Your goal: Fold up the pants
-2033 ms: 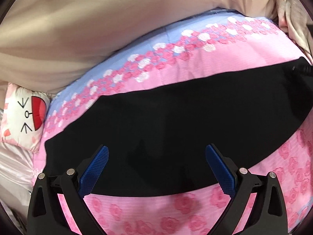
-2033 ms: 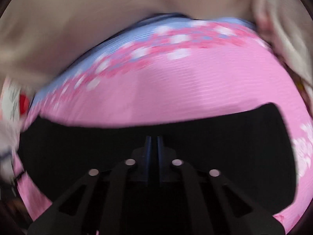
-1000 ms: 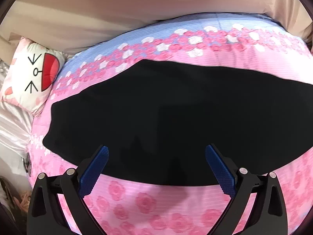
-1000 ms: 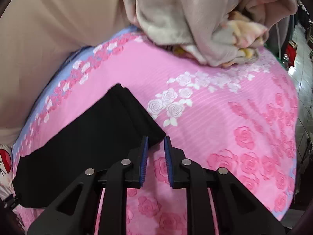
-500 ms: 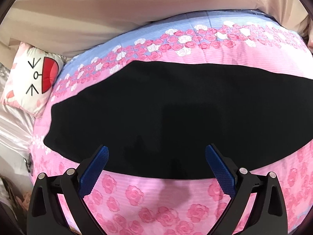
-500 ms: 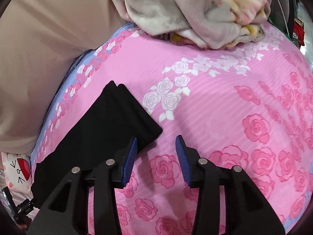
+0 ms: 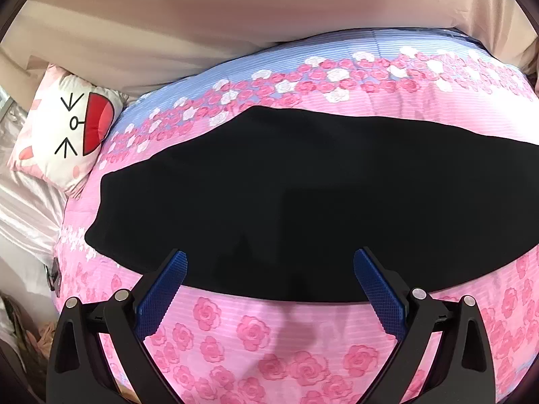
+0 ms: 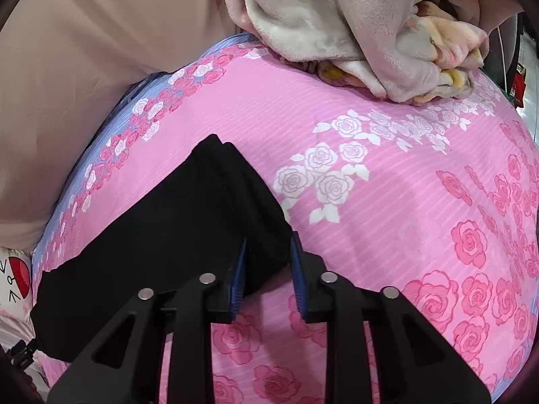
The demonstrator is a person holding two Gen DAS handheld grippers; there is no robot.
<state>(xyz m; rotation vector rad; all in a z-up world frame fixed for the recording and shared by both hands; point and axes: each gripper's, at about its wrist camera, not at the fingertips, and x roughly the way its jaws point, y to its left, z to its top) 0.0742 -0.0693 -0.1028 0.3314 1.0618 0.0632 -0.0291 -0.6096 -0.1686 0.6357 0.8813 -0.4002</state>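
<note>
While the corner of the pants (image 8: pixel 188 235) is being straddled by the right gripper (image 8: pixel 267 252), its blue pads (image 8: pixel 240 269) are being held partly apart, one to each side of the cloth at the hem end; whether the fabric is being pinched cannot be told, since a gap is showing beside the right-hand pad. No grip is being made by the left gripper (image 7: pixel 269 262), whose pads (image 7: pixel 377 289) are being held spread wide above the near edge of the pants (image 7: pixel 303 202).

By the look of it, the pants are being kept as one long, narrow, flat band, so the lengthwise fold is judged to be done, while the crosswise folds are judged to be left. In the left view the band is lying across the bedspread (image 7: pixel 256 336) from about 9 o'clock to 3 o'clock. In the right view two stacked layers are being shown at the hem end, near 12 o'clock of the pads.

Open bedspread is being offered toward 3 o'clock and 6 o'clock in the right view. Room is being limited at 12 to 1 o'clock by a heap of blankets (image 8: pixel 337 27), well apart from the hem. In the left view a pillow (image 7: pixel 64 131) is lying at 9 to 10 o'clock, near the far end of the band but not touching it, and beige cloth (image 7: pixel 235 17) is bounding the bed at 12 o'clock.
</note>
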